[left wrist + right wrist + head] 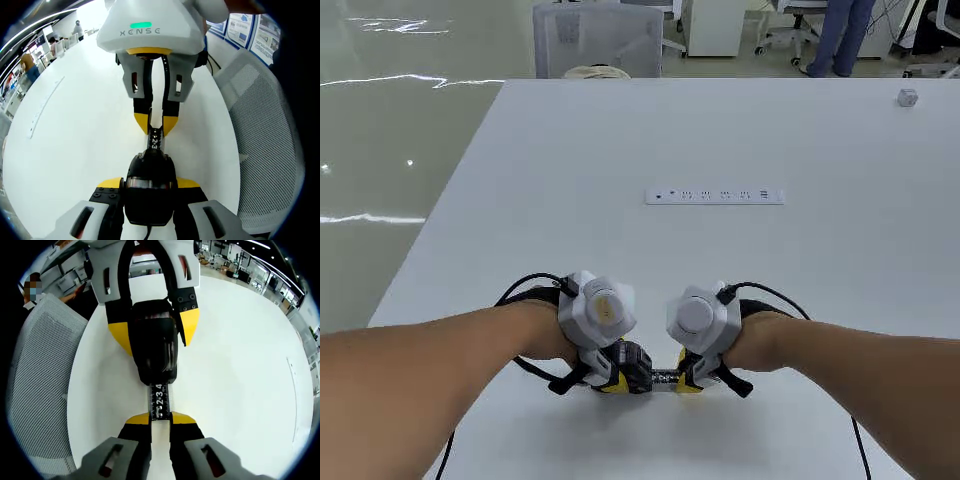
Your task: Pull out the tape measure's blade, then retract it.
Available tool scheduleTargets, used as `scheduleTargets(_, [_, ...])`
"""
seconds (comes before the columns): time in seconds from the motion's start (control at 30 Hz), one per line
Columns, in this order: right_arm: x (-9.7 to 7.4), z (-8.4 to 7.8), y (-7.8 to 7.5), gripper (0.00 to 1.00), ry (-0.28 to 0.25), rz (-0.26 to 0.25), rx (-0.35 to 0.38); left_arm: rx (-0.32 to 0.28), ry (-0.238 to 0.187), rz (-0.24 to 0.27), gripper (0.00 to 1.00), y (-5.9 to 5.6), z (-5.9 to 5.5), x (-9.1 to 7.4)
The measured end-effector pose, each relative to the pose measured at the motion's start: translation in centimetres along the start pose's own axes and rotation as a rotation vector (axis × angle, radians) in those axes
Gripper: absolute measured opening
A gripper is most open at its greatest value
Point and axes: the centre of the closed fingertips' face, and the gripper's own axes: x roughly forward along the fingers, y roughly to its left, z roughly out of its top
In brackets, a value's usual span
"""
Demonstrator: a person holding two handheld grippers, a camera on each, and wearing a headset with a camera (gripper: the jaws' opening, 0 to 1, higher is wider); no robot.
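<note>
Forearms (430,370) come in low from both sides and meet at the tape measure's case (156,350), a black body that sits on the table's near edge. The left gripper (149,183) has its 2 yellow-tipped jaws clamped on the sides of that case. Just to the right of the case, the right gripper (160,419) is pinched flat on the blade (159,400) close to its end. Only a short run of blade bridges the 2 grippers, with the marks 2, 3 and 4 showing, so I judge the pull-out barely begun.

To do it well, the left gripper should hold the case firm while the right draws straight away along the blade's own line, level with the table and without twisting. The pinch should stay firm, or the spring may whip the blade back. For the return, easing it in seems safer than releasing it.

Beyond the case stretches the plain white table (620,160), with a white power strip (714,196) further out and a small grey object (907,97) at the far right. Past the table lie a grey mesh chair (598,40), a glossy floor (400,110) and a standing person's legs (840,35).
</note>
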Motion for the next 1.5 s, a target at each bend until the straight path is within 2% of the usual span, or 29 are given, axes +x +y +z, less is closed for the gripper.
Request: scheduleTargets(1.5, [-1.2,-2.9,-0.2,0.11,0.018,-0.011,0.039,-0.02,0.011,0.003,0.35,0.1,-0.1,0.1])
